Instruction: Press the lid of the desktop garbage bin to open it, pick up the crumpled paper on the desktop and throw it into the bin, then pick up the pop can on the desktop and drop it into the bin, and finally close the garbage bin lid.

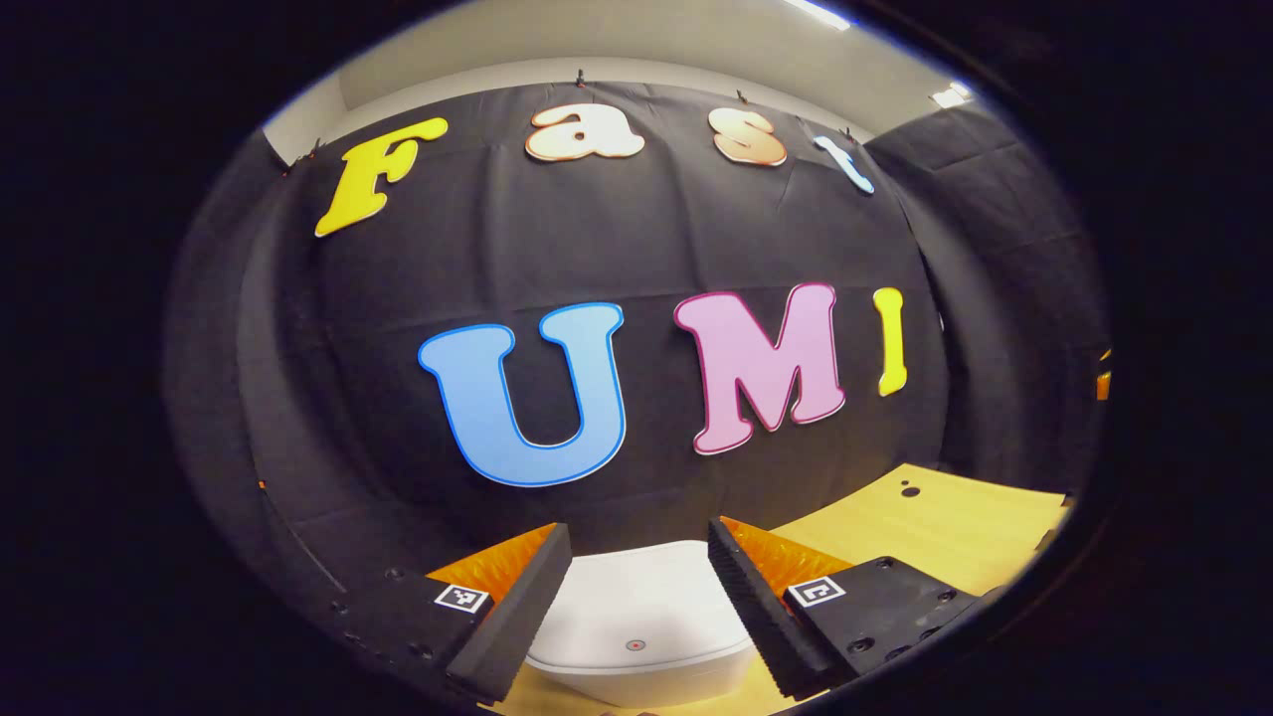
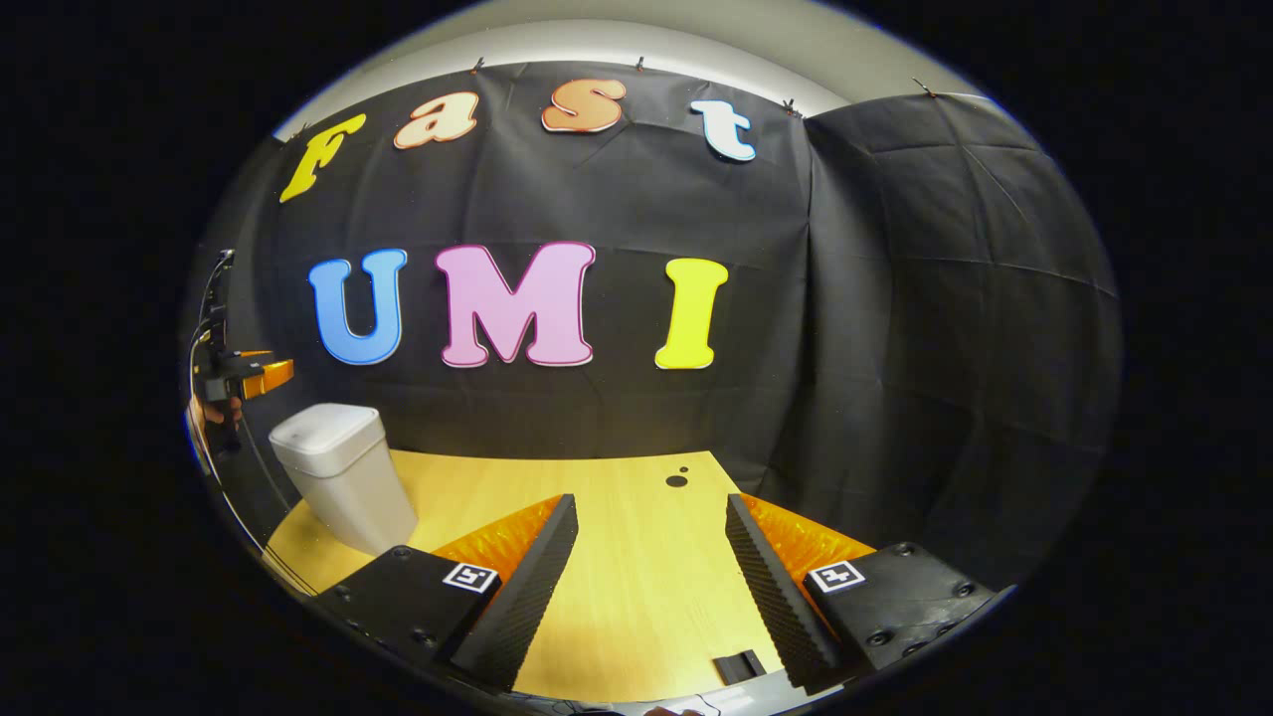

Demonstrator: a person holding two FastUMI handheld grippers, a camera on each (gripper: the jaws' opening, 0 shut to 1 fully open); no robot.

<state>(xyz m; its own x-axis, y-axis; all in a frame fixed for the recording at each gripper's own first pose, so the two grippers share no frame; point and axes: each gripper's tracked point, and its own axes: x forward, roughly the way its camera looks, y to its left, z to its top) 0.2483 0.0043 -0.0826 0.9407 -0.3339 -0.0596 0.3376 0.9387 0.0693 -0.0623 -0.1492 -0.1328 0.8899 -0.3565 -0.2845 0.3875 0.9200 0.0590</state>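
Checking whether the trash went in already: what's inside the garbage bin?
Cannot be seen: the white lid covers the garbage bin, hiding whatever is inside. The left tongs hang open above the lid.

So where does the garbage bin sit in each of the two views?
Left gripper view: the garbage bin is bottom centre, seen from above, lid closed, between the left gripper's open fingers.
Right gripper view: the bin stands at the far left on the table, lid closed, with the left gripper just above and left of it.
Shared landmark: the dark round hole in the tabletop near the wall.
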